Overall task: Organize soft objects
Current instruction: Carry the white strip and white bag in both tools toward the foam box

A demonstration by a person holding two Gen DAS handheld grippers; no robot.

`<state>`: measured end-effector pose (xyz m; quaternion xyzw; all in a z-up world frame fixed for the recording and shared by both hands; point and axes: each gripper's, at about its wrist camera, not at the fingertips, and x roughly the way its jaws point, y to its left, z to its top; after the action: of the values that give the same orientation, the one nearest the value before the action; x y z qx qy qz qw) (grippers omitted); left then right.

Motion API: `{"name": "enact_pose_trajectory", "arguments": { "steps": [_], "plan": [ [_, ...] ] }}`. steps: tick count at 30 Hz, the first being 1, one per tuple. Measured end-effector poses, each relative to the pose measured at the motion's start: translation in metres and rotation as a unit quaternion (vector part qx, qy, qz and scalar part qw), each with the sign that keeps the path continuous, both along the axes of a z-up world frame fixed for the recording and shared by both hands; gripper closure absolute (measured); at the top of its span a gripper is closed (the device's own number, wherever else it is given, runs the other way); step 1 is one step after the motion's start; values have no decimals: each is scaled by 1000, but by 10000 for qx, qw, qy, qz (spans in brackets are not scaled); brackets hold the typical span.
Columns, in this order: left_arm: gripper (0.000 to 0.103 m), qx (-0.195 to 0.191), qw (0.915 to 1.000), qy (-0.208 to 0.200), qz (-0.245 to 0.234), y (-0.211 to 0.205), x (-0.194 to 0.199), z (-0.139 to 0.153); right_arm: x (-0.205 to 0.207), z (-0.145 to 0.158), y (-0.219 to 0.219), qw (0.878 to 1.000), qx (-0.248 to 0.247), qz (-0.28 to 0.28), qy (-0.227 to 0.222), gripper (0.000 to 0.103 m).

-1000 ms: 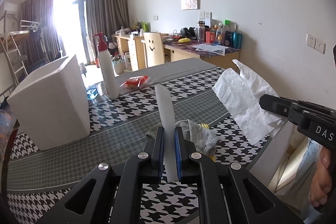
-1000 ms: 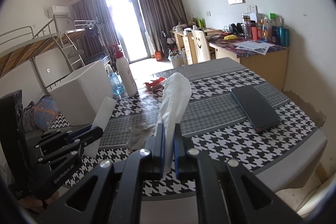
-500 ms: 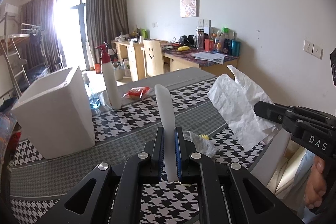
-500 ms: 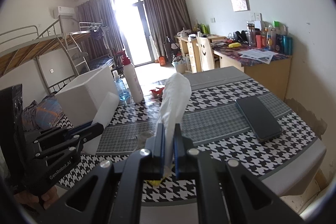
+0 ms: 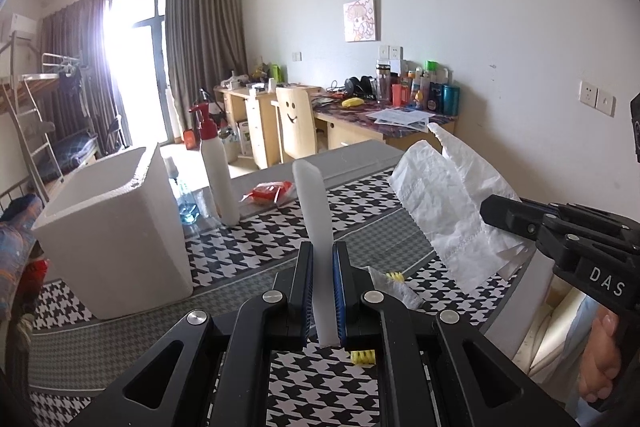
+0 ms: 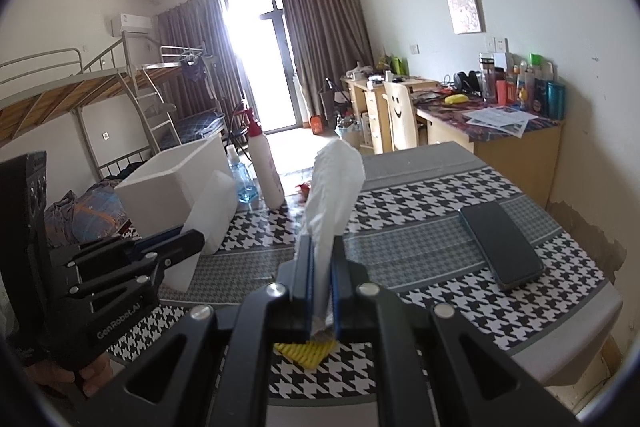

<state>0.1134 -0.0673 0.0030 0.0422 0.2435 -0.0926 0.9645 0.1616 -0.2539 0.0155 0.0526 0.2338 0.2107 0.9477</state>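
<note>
My left gripper [image 5: 322,259] is shut on a flat white foam sheet [image 5: 314,211], held upright above the houndstooth table [image 5: 256,235]; the sheet also shows in the right wrist view [image 6: 208,211]. My right gripper [image 6: 320,251] is shut on a crumpled white plastic bag [image 6: 334,183], seen as a wide sheet in the left wrist view [image 5: 444,203]. A grey cloth [image 5: 390,285] and a yellow sponge-like piece [image 6: 306,350] lie on the table below the grippers, mostly hidden.
A white foam box [image 5: 108,227] stands on the table's left. Behind it are a white spray bottle [image 5: 218,175], a blue-liquid bottle [image 5: 186,203] and a red packet [image 5: 270,193]. A black phone [image 6: 500,247] lies at the right. Desks and a bunk bed stand beyond.
Both grippers have risen and tilted up, still holding the foam sheet and the bag. The cloth and yellow piece have slid lower in view, under the jaws.
</note>
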Motion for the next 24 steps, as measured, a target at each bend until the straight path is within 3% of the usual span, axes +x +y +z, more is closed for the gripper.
{"name": "enact_pose_trajectory", "arguments": {
  "steps": [24],
  "plan": [
    [93,152,9986,-410,294,17,10,30,10,25,20,9992,56,205,-349,93]
  ]
}}
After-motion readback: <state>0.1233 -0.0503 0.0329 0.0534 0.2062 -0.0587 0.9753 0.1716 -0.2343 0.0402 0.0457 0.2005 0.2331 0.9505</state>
